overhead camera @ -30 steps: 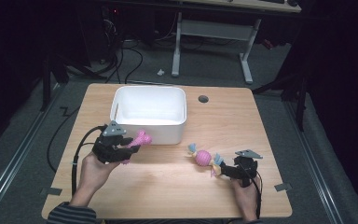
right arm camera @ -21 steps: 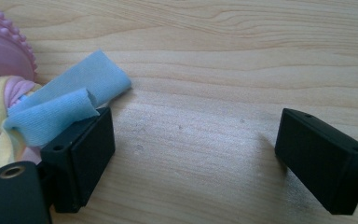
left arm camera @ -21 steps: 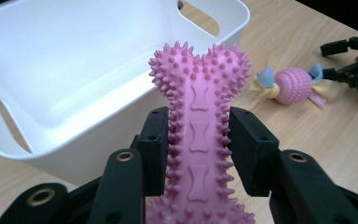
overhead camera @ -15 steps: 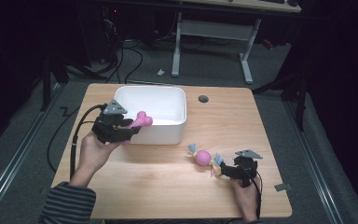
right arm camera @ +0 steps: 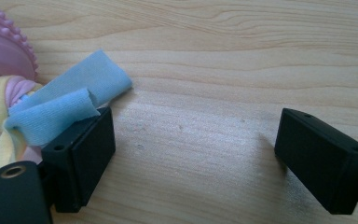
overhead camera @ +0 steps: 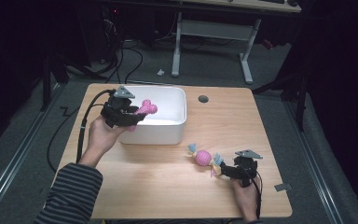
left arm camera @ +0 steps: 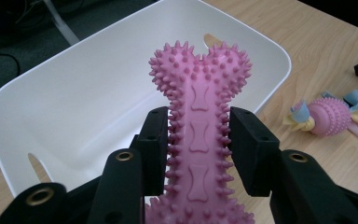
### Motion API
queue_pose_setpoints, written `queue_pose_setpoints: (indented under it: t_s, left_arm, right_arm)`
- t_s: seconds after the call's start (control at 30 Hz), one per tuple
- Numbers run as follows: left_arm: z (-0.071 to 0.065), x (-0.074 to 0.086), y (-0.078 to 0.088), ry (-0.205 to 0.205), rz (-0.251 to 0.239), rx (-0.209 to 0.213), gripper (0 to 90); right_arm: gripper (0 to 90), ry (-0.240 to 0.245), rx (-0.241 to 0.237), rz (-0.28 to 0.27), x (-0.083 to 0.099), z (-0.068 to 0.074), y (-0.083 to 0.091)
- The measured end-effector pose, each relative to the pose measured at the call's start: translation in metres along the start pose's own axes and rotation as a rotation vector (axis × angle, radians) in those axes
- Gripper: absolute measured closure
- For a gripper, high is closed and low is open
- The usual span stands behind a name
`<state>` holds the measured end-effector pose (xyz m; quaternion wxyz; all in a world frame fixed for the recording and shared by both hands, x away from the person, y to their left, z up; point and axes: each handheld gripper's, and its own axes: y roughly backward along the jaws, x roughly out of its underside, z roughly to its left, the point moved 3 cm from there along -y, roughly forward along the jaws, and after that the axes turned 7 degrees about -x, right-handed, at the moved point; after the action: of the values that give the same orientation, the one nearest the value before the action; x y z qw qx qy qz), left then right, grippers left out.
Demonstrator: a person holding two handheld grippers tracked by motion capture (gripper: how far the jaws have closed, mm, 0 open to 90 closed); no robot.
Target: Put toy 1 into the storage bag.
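From the high view, we are seeing the left tool (overhead camera: 133, 115) pinching a pink spiky bone toy (overhead camera: 143, 111) over the near left corner of the white bin (overhead camera: 176, 122). The bone's long axis is running from the tool toward the bin's inside, its knobbed end pointing out over the open tub. On the counter (overhead camera: 261, 121), the pink ball toy with cloth tails (overhead camera: 203, 157) is lying near the bin's right front corner, its length slanting toward the right tool (overhead camera: 224, 171), which is resting just beside it.

In the left gripper view, we are looking along the bone (left arm camera: 199, 135); both jaws are pressing on its narrow shaft, and the knobbed end is pointing away over the bin (left arm camera: 42, 116). The part of the bin's inside that we are seeing is holding nothing.

In the right gripper view, the right tool (right arm camera: 193, 149) is standing spread over bare wood, with a blue cloth tail (right arm camera: 65, 105) lying on one jaw.
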<state>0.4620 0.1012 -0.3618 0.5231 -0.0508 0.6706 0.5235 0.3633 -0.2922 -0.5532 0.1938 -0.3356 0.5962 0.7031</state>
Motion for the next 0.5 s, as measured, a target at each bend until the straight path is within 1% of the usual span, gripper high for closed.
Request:
queue_pose_setpoints:
  t_s: [0.07, 0.1, 0.23, 0.27, 0.3, 0.33, 0.37, 0.47, 0.5]
  left_arm:
    - [0.001, -0.001, -0.002, 0.003, -0.001, -0.002, 59.1]
    - [0.003, -0.004, -0.006, 0.003, -0.003, -0.016, 59.1]
    - [0.006, -0.007, -0.018, 0.012, 0.018, -0.013, 59.1]
    - [0.006, -0.007, -0.018, 0.012, 0.018, -0.013, 59.1]
    - [0.007, -0.008, -0.024, 0.011, 0.023, -0.014, 59.1]
    - [0.007, -0.008, -0.024, 0.011, 0.023, -0.014, 59.0]
    - [0.008, -0.009, -0.028, 0.019, 0.027, -0.015, 59.0]
    - [0.009, -0.010, -0.033, 0.018, 0.025, -0.022, 58.9]
    - [0.010, -0.010, -0.036, 0.021, 0.021, -0.026, 58.9]
  right_arm:
    - [12.1, 0.000, -0.001, 0.001, 0.000, 0.000, 0.000]
    - [12.3, 0.000, -0.002, 0.000, 0.000, 0.000, 0.000]
    - [12.3, 0.001, -0.003, 0.000, 0.000, 0.000, 0.000]
    - [12.3, 0.001, -0.003, 0.000, 0.000, 0.000, 0.000]
    - [12.3, 0.001, -0.003, 0.000, 0.000, 0.000, 0.000]
    - [12.3, 0.001, -0.003, 0.000, 0.000, 0.000, 0.000]
    - [12.3, 0.001, -0.003, 0.000, 0.000, 0.000, 0.000]
    - [12.3, 0.000, -0.003, 0.000, 0.000, 0.000, 0.000]
    - [12.3, 0.000, -0.003, 0.000, 0.000, 0.000, 0.000]
